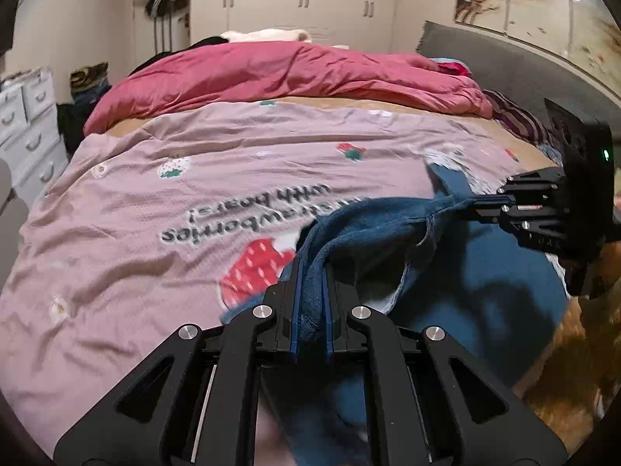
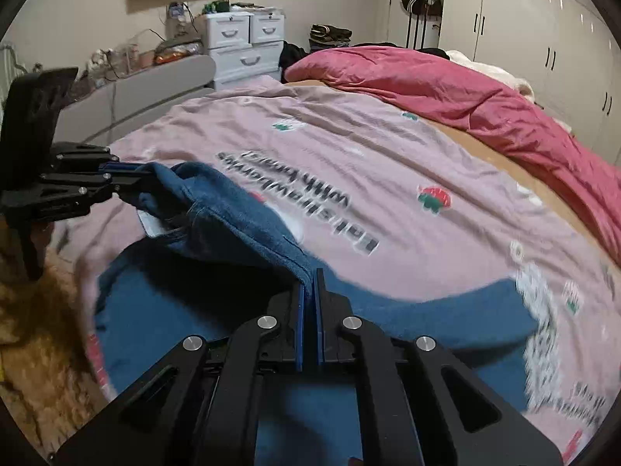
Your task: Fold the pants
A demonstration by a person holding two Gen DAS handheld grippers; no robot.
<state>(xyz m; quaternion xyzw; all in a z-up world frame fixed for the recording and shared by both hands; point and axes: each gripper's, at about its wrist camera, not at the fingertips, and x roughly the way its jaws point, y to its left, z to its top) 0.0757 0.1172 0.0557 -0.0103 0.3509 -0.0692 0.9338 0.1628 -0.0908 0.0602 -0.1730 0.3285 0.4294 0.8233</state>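
Blue fleece pants point(image 1: 465, 272) lie on a pink strawberry-print bedcover point(image 1: 194, 194) near the bed's front edge. My left gripper point(image 1: 312, 272) is shut on one end of the pants' edge and holds it above the bed. My right gripper point(image 1: 481, 204) comes in from the right, shut on the other end of the same edge. In the right wrist view, the right gripper point(image 2: 309, 283) pinches the blue pants point(image 2: 240, 217), and the left gripper point(image 2: 136, 178) holds them at the left. The cloth stretches taut between both grippers.
A crumpled red duvet point(image 1: 291, 73) lies across the far side of the bed. White drawers point(image 2: 244, 50) stand beyond the bed's foot, wardrobes point(image 1: 302, 0) along the far wall. A grey headboard point(image 1: 504, 62) is on the right. A brown floor point(image 2: 35, 330) lies beside the bed.
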